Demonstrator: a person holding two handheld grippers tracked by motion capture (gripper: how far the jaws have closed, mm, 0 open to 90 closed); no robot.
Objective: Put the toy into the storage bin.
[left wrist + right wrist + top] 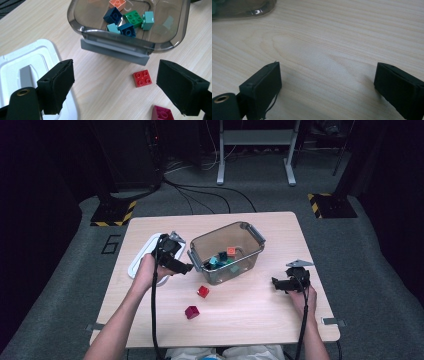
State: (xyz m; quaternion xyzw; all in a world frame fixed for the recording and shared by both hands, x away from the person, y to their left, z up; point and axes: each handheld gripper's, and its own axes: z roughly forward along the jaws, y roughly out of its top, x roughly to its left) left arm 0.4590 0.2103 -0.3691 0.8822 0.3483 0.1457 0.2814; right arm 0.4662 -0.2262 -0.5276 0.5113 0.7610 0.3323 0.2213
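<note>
So we've got the left gripper [183, 268] hovering at about 9 o'clock from the clear bin [226, 252], jaws spread wide with nothing between them. The red brick [142, 78] sits on the table [250, 315] just ahead at 6 o'clock of the bin, dark red brick [162, 113] near it. Right gripper [276, 283] is spread too, over bare wood.

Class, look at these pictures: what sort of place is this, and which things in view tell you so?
Probably a lab or recording studio, not a home. Hazard-striped stand bases flank a lone wooden table, cables trail across grey carpet, and a person's hands hold the left gripper and right gripper beside a clear bin of toy bricks.
</note>
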